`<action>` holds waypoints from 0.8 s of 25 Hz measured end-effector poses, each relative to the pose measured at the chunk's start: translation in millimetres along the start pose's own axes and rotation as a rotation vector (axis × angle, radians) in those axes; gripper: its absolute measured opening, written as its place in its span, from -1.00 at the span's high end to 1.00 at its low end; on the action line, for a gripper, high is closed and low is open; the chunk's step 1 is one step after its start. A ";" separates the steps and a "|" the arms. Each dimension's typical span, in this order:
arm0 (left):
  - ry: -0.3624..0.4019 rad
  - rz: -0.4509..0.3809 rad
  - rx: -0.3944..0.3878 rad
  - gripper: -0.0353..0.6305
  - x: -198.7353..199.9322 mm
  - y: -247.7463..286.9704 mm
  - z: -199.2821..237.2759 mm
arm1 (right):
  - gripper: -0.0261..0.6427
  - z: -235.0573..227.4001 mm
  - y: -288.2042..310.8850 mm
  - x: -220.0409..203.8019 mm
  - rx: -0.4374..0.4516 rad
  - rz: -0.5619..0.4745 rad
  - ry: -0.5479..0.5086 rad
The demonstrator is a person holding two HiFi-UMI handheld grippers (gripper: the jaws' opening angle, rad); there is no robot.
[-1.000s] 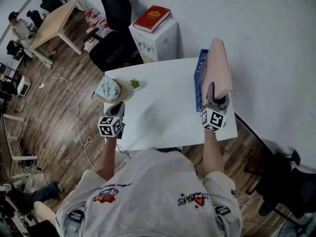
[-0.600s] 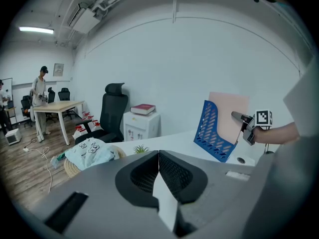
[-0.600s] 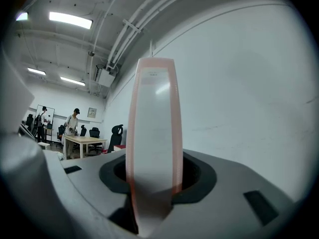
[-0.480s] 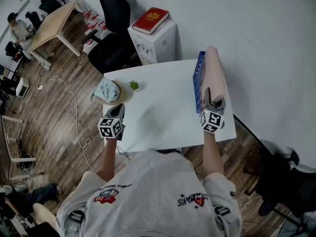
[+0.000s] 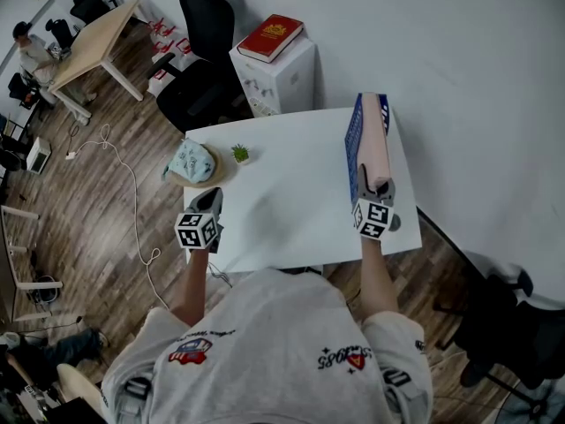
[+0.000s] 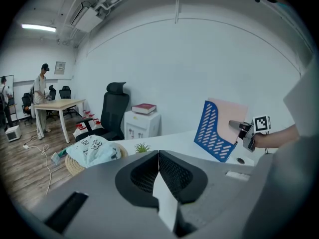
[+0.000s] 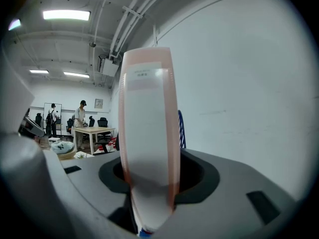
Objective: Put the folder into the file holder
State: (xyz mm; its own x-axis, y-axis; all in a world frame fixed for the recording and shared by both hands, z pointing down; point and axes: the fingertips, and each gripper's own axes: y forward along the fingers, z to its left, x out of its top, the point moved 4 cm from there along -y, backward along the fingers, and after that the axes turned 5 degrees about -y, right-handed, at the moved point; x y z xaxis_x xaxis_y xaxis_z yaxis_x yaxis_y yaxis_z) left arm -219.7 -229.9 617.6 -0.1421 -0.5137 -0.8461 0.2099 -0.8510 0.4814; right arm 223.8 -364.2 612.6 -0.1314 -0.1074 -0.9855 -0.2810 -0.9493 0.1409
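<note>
View from above of a person in a grey sweatshirt at a white table [image 5: 291, 201], a gripper in each hand. The right gripper [image 5: 372, 184] is clamped on the near edge of a pink folder [image 5: 376, 144]. Its own view shows the folder's spine upright between the two jaws, filling the gap from pad to pad.

The folder stands on edge inside a blue holder [image 5: 353, 144] at the right side of the table, close to the white wall. The holder's slotted blue side is on the left of the folder. In the left gripper view the folder's top rises above that slotted side, and the right gripper reaches in from the open end, nearly level.

The left gripper [image 5: 214, 196] hovers over the near left edge of the table, well apart from the holder. Its jaws are pressed together with no gap between them, and it touches nothing on the table.

At the far left corner of the table sits a small green plant [image 5: 240, 152]. Just beside it a pale printed cloth [image 5: 192, 159] lies on a round woven mat at the table's edge.

Beyond the table stands a white cabinet [image 5: 284, 76] with a red book [image 5: 271, 34] on top. A black office chair [image 5: 203, 56] stands to its left on a wood floor. Farther back are a wooden desk [image 5: 93, 42] and another person
</note>
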 end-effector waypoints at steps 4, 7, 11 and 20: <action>-0.005 0.000 -0.006 0.88 -3.1 -0.3 1.0 | 0.23 5.1 2.9 -6.2 0.034 0.047 0.005; -0.008 0.001 -0.015 0.88 -4.4 1.5 -0.3 | 0.11 6.1 4.5 -21.0 0.065 0.112 0.013; -0.011 0.000 -0.027 0.88 -4.2 1.0 -2.0 | 0.06 9.8 -3.6 -32.6 0.086 0.160 0.037; -0.009 0.014 -0.057 0.88 -9.9 8.5 -10.1 | 0.05 17.0 -39.3 -71.7 0.066 0.261 0.031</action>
State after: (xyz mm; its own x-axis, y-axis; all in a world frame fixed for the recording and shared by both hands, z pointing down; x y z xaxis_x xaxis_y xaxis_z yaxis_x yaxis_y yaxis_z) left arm -206.8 -230.9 627.8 -0.1473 -0.5265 -0.8373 0.2670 -0.8363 0.4789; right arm 228.2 -314.2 679.3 -0.1791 -0.3556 -0.9173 -0.3028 -0.8672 0.3952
